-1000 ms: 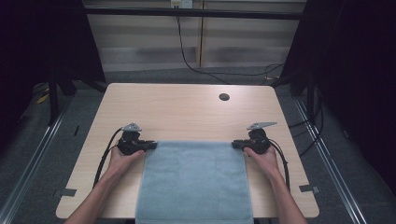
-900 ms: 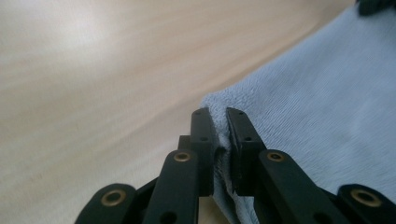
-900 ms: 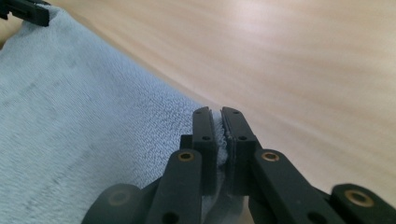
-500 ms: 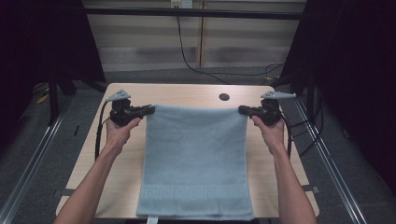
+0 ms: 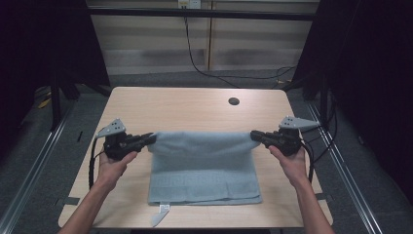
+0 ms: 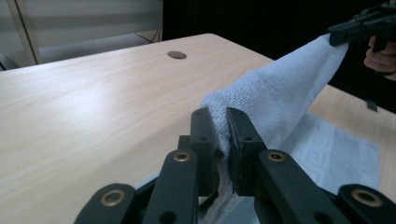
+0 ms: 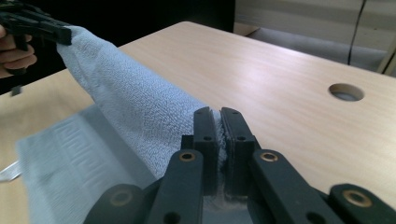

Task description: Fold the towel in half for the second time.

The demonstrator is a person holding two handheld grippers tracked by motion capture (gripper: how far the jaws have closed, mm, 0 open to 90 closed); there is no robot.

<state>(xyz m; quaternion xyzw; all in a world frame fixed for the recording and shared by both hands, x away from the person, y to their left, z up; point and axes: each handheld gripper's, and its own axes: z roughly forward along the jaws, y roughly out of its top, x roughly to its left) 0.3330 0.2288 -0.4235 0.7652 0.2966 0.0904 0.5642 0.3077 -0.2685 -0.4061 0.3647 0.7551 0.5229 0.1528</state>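
Now both grippers, left gripper and right gripper, pinch the towel corners above the table.

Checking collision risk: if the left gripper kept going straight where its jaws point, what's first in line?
Past the towel it pinches, the left gripper aims across at the right gripper; that likely comes first, depth unclear.

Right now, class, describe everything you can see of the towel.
The towel is pale blue-grey terry cloth with a woven key-pattern band near its lower hem and a white tag at that hem. Its far edge is lifted and stretched between the left claw and right claw, each pinching a corner. The rest drapes down onto the wooden table.
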